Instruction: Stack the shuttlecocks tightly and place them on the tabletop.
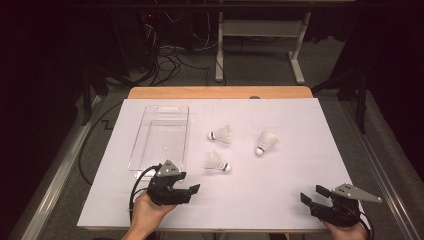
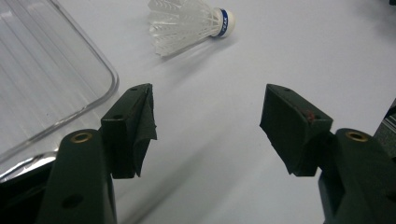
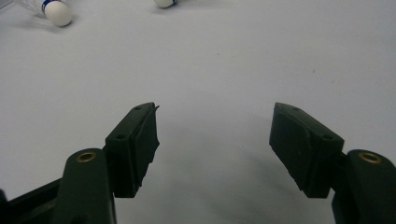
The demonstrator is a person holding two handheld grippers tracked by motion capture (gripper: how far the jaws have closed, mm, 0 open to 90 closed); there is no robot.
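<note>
Three white shuttlecocks lie on the white table sheet [image 1: 280, 190]: one near the middle [image 1: 221, 134], one to its right [image 1: 266, 142], and a nearer one [image 1: 217, 162]. My left gripper [image 1: 186, 186] rests by the near left, just short of the nearer shuttlecock, open with nothing between its fingers. In the left gripper view that shuttlecock [image 2: 187, 23] lies ahead of the open left gripper [image 2: 208, 126], cork with a blue band pointing right. My right gripper [image 1: 312, 194] sits at the near right, open and empty. The right gripper [image 3: 215, 135] faces bare sheet, with two corks [image 3: 58, 12] [image 3: 164, 3] far ahead.
A clear plastic tray [image 1: 150, 150] stands at the left of the sheet, empty, its near corner [image 2: 70, 93] just left of my left jaw. The wooden table edge [image 1: 220, 92] runs along the back. Cables and a desk frame [image 1: 260, 35] lie on the floor beyond.
</note>
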